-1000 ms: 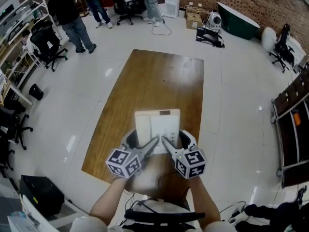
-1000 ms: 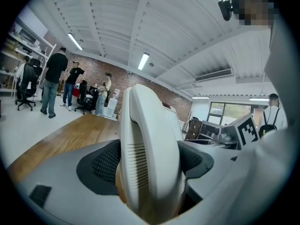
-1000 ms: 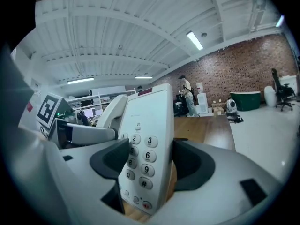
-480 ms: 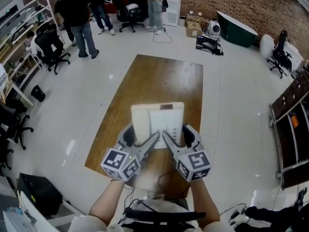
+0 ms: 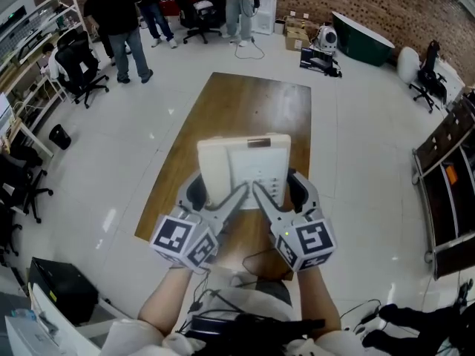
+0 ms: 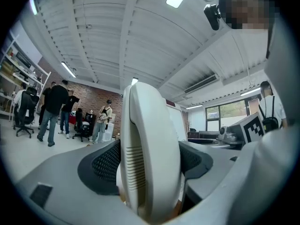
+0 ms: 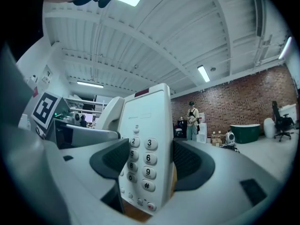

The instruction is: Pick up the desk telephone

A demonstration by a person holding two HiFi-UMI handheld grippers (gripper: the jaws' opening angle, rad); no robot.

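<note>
The white desk telephone (image 5: 243, 167) hangs above the wooden table (image 5: 252, 102), gripped at its near end from both sides. My left gripper (image 5: 211, 196) is shut on its handset side; in the left gripper view the cream handset (image 6: 150, 144) fills the gap between both dark pads (image 6: 105, 165). On the keypad side my right gripper (image 5: 286, 193) is shut too. The right gripper view shows the number keys (image 7: 143, 146) standing upright between the pads (image 7: 187, 165). A thin dark cord (image 5: 256, 262) trails from under the phone towards me.
Several people (image 5: 122, 21) stand by office chairs (image 5: 74, 69) at the far left. Boxes and a green tub (image 5: 364, 35) sit along the brick wall. A dark shelf unit (image 5: 449, 191) lines the right side, and a black case (image 5: 63, 291) lies at lower left.
Both grippers have risen together with the telephone between them, so it looms larger and higher over the table. The grips look unchanged.
</note>
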